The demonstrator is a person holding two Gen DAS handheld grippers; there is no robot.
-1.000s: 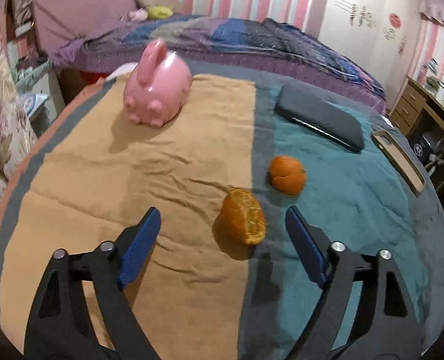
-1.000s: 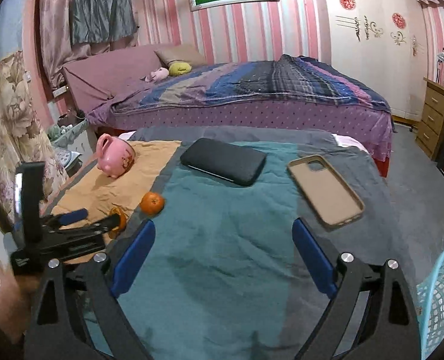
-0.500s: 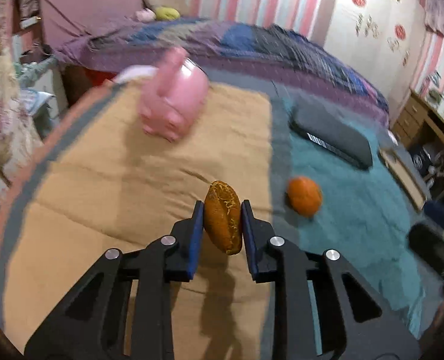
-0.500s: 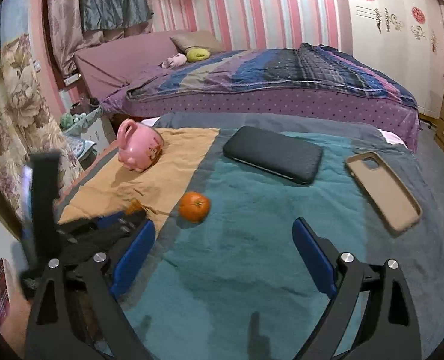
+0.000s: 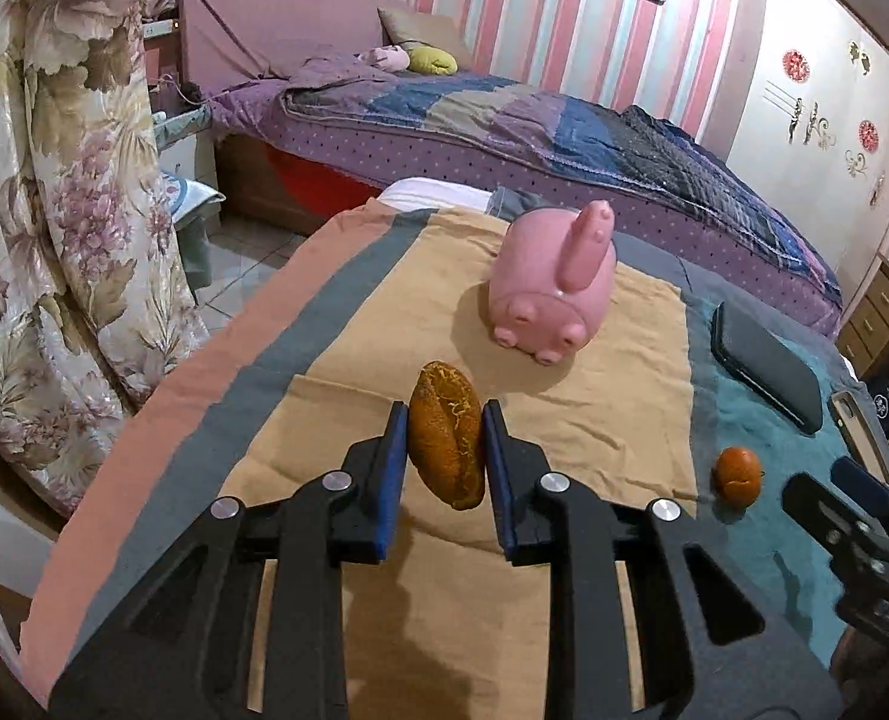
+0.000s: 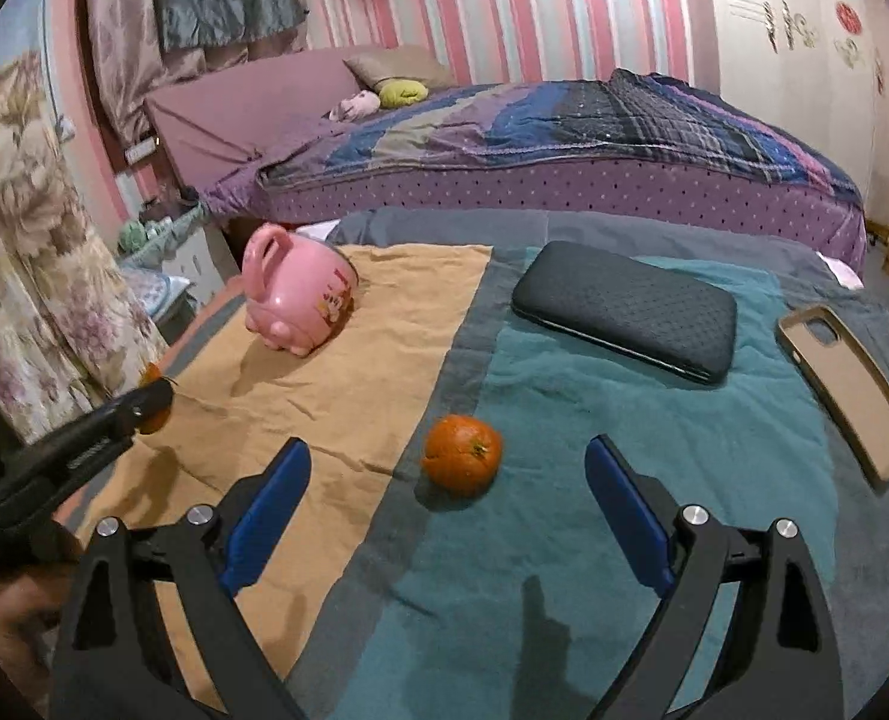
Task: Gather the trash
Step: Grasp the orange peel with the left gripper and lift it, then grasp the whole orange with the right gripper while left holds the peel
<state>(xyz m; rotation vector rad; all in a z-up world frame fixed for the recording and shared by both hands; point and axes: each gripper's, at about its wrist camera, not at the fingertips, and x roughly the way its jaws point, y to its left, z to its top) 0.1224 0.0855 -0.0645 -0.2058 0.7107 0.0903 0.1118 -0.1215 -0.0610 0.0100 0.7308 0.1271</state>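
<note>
Orange peel [image 5: 446, 435] – brownish-orange, mottled. Small orange [image 6: 462, 453] bright orange. Piggy bank [image 5: 552, 288] pink. Cloth [image 6: 348, 360] tan, blanket [image 6: 654, 450] teal – grey band. Wallet [image 6: 624, 309] black, textured. Wall [image 6: 540, 6] pink-striped.

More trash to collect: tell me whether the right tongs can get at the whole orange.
Probably yes. The right tongs stand open just short of the whole orange, with only bare teal cloth between.

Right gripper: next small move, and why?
Probably ease the right gripper forward and down so its open jaws straddle the small orange, then close. The orange lies loose on the teal cloth, just ahead of the blue pads and roughly centred between them. The left gripper is already shut on the peel piece, so it is busy.
</note>
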